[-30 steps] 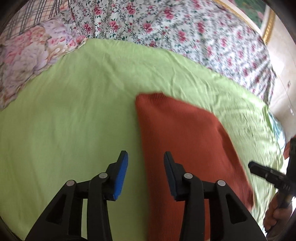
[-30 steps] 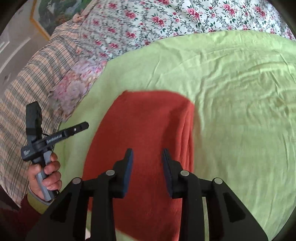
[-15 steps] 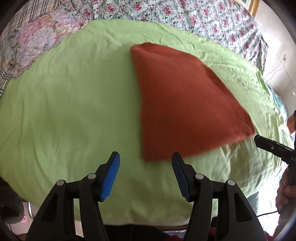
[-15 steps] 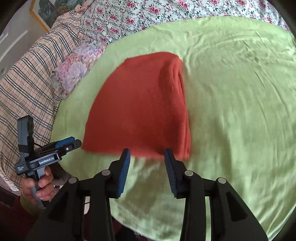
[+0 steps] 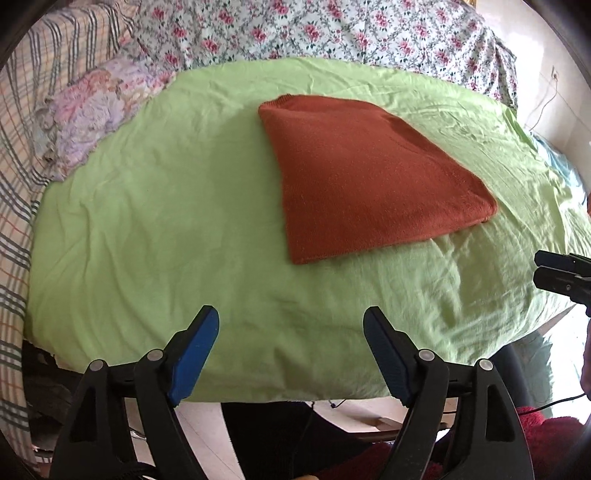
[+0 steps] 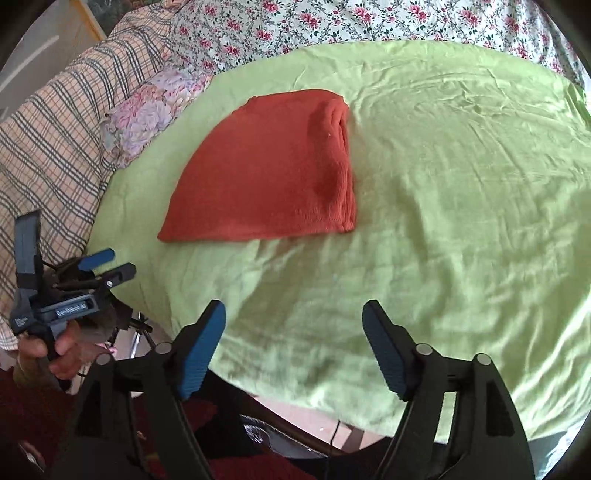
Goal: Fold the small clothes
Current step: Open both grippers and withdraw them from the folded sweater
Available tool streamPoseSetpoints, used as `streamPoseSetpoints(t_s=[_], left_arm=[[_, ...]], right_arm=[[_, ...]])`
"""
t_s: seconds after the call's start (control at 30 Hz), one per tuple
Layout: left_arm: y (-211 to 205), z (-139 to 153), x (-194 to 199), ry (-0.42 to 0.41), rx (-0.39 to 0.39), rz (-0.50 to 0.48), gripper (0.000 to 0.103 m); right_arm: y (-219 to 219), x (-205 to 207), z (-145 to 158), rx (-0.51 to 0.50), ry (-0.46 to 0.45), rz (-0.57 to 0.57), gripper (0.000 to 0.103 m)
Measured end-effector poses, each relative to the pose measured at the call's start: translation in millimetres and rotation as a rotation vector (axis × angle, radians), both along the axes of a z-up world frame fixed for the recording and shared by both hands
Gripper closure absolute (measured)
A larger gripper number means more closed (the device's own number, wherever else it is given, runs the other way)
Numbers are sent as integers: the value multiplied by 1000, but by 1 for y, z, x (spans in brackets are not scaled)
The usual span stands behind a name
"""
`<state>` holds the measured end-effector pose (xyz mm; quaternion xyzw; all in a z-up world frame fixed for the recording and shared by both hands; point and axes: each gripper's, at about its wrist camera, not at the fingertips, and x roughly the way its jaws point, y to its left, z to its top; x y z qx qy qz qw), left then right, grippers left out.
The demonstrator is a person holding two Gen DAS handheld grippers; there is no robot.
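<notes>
Across the middle of both frames, a folded rust-orange knit garment [image 5: 369, 177] lies flat on a lime-green sheet [image 5: 155, 206], its layered folded edge showing along the right side in the right wrist view [image 6: 340, 155]; the left gripper [image 5: 290, 328] at the bottom of its own frame has its blue-padded jaws spread wide with nothing between them, held above the sheet's near edge and well apart from the garment; the right gripper [image 6: 293, 321], low in its frame, is likewise gaping and empty, its tips over bare sheet below the garment; at the lower left of the right wrist view a hand [image 6: 55, 354] grips the handle of the other tool; a floral-print bedspread [image 5: 332, 29] runs along the top of the frame, with a plaid blanket [image 6: 48, 147] and a pale flowered pillow [image 5: 92, 114] at upper left
</notes>
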<state>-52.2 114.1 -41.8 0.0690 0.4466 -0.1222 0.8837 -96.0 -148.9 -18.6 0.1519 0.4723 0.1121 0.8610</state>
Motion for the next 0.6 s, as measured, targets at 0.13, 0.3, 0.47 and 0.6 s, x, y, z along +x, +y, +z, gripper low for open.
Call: streamPoseSetpoints(t_s=[0.13,0.3,0.47,0.6], left_arm=[[0,6,-4,-32,-10,-8,18],[-2,7,5,-41,-23,-9,15],[-12,4,24,-29,-4,-7,14],[-23,5,39,-22,-2,3,13]], right_arm=[[7,-6,0,-22,-16,22,21],[14,4,3,-55,-51,41,19],[19,22,6,-96,-85,57,16],[21,42,4,-112,-76,62,13]])
